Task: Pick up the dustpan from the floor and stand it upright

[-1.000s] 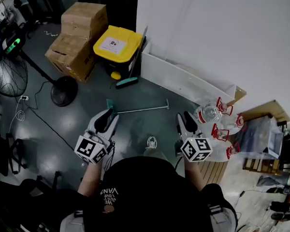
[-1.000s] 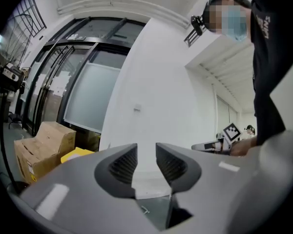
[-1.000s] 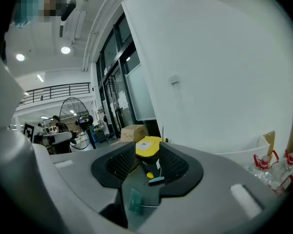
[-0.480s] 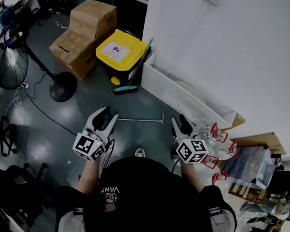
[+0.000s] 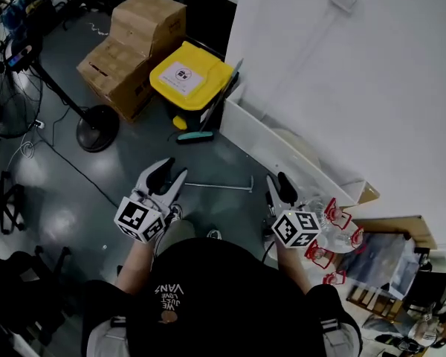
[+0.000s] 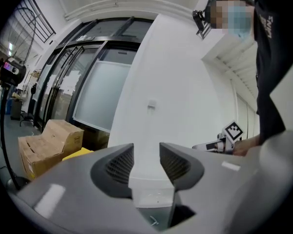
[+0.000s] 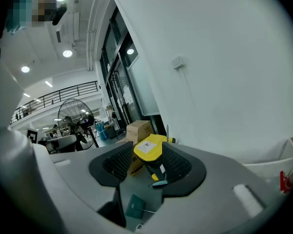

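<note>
**Both grippers open and empty, dustpan still flat on the floor**

I have the left gripper (image 5: 169, 173) and the right gripper (image 5: 279, 183) held out in front of the person, well apart from each other. Both sets of jaws have just been opening. In the left gripper view the two pads stand wide with a clear gap, and I see only the white wall (image 5: 342, 88) through it. In the right gripper view the jaws are also spread, with nothing pressed between them.

The dustpan (image 5: 217, 187) lies flat on the dark floor (image 5: 119, 177), not upright. From the head view its thin metal handle runs left to right between the two grippers. The pan end, on the left, is hidden behind the left gripper. The right gripper view shows the teal pan on the floor through the gap in the jaws, untouched.

Farther off, a yellow-lidded bin (image 5: 180, 76) stands against the wall's corner. A teal brush head (image 5: 195, 134) rests at its foot, and cardboard boxes (image 5: 134, 43) are stacked just to its left.
</note>
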A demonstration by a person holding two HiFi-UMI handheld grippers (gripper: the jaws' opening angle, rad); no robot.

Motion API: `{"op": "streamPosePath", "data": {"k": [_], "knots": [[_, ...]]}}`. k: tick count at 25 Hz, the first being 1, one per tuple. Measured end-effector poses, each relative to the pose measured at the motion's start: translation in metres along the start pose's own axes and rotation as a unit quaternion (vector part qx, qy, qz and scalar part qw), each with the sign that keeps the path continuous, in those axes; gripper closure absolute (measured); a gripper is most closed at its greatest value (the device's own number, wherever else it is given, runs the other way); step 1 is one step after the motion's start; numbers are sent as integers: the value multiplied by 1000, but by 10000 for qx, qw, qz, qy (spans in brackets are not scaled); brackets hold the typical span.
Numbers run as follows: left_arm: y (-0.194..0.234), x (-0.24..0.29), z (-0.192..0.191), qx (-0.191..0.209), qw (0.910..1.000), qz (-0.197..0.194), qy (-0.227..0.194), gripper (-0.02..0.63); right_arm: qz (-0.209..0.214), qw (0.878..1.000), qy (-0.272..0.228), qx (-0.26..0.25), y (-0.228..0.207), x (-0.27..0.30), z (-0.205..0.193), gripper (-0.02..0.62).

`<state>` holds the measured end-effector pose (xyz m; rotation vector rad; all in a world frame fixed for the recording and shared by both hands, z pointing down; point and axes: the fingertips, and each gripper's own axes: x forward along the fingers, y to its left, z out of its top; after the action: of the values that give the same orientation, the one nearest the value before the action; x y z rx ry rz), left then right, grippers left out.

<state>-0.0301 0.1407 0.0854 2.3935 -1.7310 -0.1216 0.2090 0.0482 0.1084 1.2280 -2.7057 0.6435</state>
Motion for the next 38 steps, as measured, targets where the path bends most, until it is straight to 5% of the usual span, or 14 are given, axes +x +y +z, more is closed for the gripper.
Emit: {"op": "streamPosePath", "data": {"k": [11, 20, 27, 38], "knots": [[85, 44, 8, -12, 9960, -837, 312, 434, -829, 9956, -220, 368, 20, 56, -3, 434], [124, 80, -13, 277, 9836, -1568, 847, 434, -1483, 9865, -253, 651, 5, 85, -18, 434], [120, 119, -44, 329, 9836, -1435, 1046, 434, -1546, 9872, -137, 363, -40, 93, -30, 436], [74, 157, -126, 115, 9827, -998, 1555, 434, -1372, 9872, 705, 409, -125, 107, -82, 436]]}}
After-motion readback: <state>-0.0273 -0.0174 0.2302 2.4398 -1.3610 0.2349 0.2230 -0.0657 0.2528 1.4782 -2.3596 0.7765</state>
